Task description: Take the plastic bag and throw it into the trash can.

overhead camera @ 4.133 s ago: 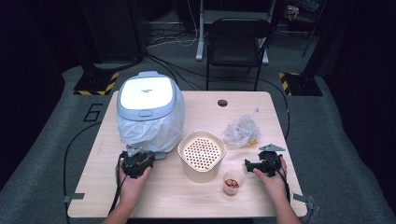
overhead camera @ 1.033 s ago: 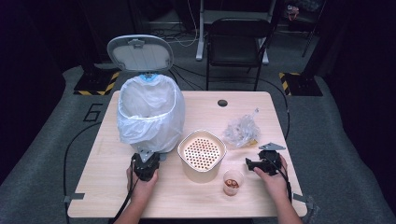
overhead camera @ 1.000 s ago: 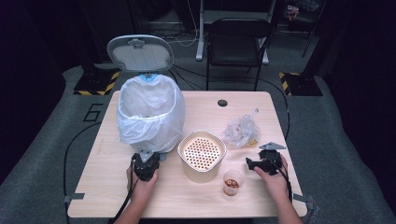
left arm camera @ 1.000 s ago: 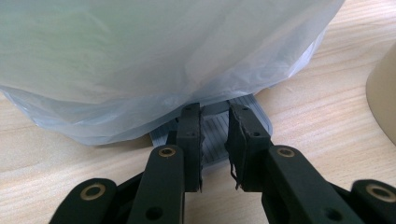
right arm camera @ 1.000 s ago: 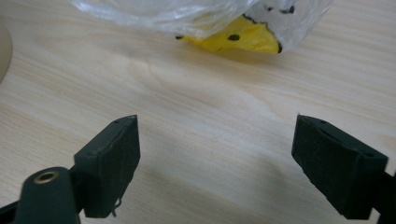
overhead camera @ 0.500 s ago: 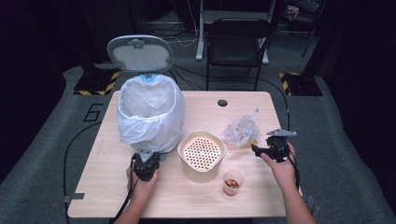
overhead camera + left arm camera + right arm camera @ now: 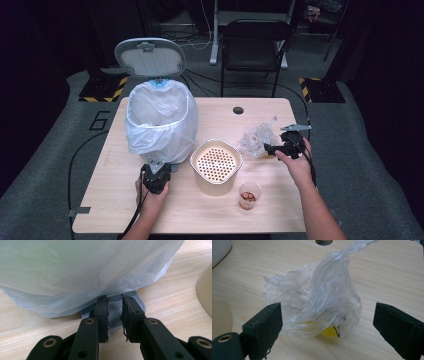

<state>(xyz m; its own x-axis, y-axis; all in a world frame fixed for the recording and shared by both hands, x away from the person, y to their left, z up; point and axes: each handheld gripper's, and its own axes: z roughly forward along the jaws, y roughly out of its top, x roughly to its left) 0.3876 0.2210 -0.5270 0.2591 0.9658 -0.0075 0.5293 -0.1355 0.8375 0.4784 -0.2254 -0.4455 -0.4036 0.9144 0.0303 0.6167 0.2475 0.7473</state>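
A white pedal bin (image 7: 159, 122) lined with a pale plastic bag stands at the table's left, its lid (image 7: 150, 56) raised. My left gripper (image 7: 158, 167) is at the bin's foot, its jaws nearly together and resting on the grey pedal (image 7: 117, 312); this gripper (image 7: 115, 300) holds nothing. A crumpled clear plastic bag (image 7: 256, 137) with something yellow inside lies at the right. My right gripper (image 7: 268, 148) points at it, and its jaws have just been opening. They stand wide on either side of the bag (image 7: 317, 300) without touching it.
A beige container with a perforated insert (image 7: 216, 162) sits mid-table beside the bin. A small clear cup (image 7: 249, 194) with brown bits stands near the front edge. A cable hole (image 7: 238, 110) is at the back of the table (image 7: 280, 210), with a chair (image 7: 255, 40) behind.
The bin's lid, closed four seconds ago, stands open. In the last second my right gripper rose from beside the cup and went to the plastic bag, its jaws spreading. The left gripper stayed put.
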